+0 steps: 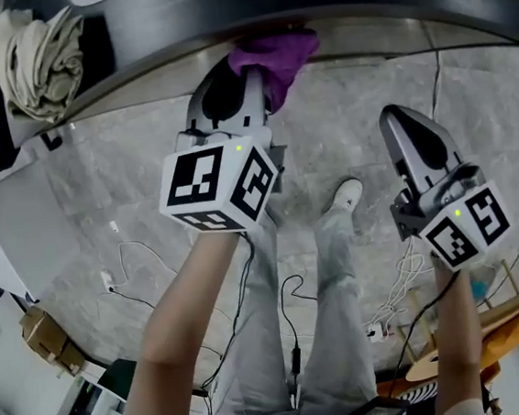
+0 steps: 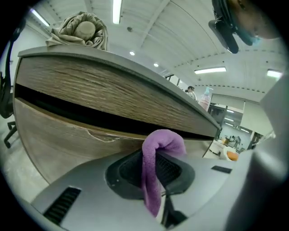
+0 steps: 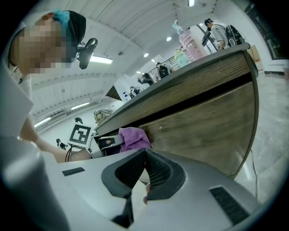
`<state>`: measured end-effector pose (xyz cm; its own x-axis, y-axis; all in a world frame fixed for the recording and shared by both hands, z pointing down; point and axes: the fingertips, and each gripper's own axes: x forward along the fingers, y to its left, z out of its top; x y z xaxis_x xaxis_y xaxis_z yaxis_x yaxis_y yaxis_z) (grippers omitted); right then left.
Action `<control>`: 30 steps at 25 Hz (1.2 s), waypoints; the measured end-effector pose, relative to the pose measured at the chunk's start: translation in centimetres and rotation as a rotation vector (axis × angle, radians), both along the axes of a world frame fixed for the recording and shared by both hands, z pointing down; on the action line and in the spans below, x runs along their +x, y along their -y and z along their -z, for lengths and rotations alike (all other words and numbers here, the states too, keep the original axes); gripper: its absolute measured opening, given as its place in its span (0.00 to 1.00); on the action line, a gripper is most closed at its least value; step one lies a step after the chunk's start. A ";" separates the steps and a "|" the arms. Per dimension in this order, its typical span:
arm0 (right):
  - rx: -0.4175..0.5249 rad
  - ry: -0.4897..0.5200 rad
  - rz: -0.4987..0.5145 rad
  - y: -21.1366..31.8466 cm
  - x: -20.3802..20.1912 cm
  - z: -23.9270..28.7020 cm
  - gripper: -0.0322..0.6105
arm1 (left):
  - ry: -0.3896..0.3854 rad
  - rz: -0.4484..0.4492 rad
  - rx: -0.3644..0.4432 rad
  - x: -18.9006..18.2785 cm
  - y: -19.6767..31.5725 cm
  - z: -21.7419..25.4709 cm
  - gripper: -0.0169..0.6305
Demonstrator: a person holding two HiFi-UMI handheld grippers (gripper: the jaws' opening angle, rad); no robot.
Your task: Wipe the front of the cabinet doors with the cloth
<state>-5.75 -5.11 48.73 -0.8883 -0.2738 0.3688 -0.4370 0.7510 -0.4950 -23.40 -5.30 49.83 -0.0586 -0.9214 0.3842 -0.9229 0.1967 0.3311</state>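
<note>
From the head view we cannot see the cabinet fronts at all. The dark countertop [image 1: 358,3] overhangs them, and the jaw tips of the left gripper [image 1: 248,76] are lost behind the purple cloth [image 2: 163,140] at its edge. We cannot settle whether the cloth actually presses on the wood. In the left gripper view its bunched top sits right ahead of the jaw tips, against the line where the cabinet door [image 2: 63,135] meets the dark gap above it. That gripper's jaws are closed on the cloth. One strip of it runs back between the pads toward the gripper body, where its lower end is cut off by the housing.

The right gripper [image 3: 145,155] has its jaws pressed together with nothing clamped. A small pinkish spot deep behind its pads is too unclear for us to name. This gripper hangs back from the door, with the cloth ahead of it and to its left. A beige bundle [image 2: 80,28] lies on the countertop, up and left of the left gripper's jaws.
</note>
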 end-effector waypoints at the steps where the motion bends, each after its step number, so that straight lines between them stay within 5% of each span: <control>1: -0.005 -0.001 0.002 -0.3 -0.6 -0.1 0.09 | -0.003 -0.002 -0.002 -0.4 -0.2 0.0 0.11; 12: -0.034 -0.049 0.024 -3.5 -5.3 -1.4 0.09 | 0.004 0.066 -0.054 -8.7 -5.5 -2.0 0.11; 25: -0.068 -0.016 0.114 -7.2 -13.3 -0.2 0.09 | 0.148 0.175 -0.146 -20.7 -13.3 -0.7 0.11; 30: -0.066 -0.008 0.130 -7.3 -13.5 0.6 0.09 | 0.185 0.288 -0.166 -24.0 -15.9 0.0 0.11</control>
<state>-19.24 2.18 48.15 -0.9116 -0.1318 0.3894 -0.3425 0.7674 -0.5421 -47.38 10.60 49.84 -0.3886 -0.7829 0.4858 -0.8630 0.4940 0.1058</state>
